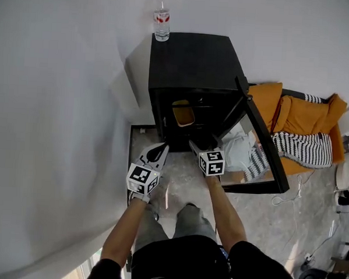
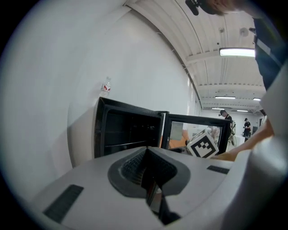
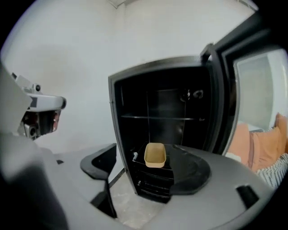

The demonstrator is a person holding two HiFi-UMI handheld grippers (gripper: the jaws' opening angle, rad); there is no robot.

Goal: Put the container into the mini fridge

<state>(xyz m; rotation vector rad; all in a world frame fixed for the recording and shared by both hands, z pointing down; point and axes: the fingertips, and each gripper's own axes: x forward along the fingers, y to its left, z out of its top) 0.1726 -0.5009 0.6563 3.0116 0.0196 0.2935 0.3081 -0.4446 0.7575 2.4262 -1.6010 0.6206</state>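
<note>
The black mini fridge (image 1: pixel 193 61) stands against the white wall, its glass door (image 1: pixel 266 148) swung open to the right. A yellow container (image 1: pixel 183 114) sits on a shelf inside it, and in the right gripper view that container (image 3: pixel 155 155) rests on the lower rack. Both grippers hang in the air just in front of the opening. My left gripper (image 1: pixel 158 151) has its pads pressed together with nothing between them (image 2: pixel 146 168). My right gripper (image 1: pixel 193 146) is open (image 3: pixel 144 176) and empty, with the container well beyond its jaws.
A clear water bottle (image 1: pixel 161 23) stands on the fridge's top, at its back left corner. An orange sofa (image 1: pixel 307 116) with striped cushions lies to the right behind the door. Cables and gear lie on the floor at the far right. The person's legs are below the grippers.
</note>
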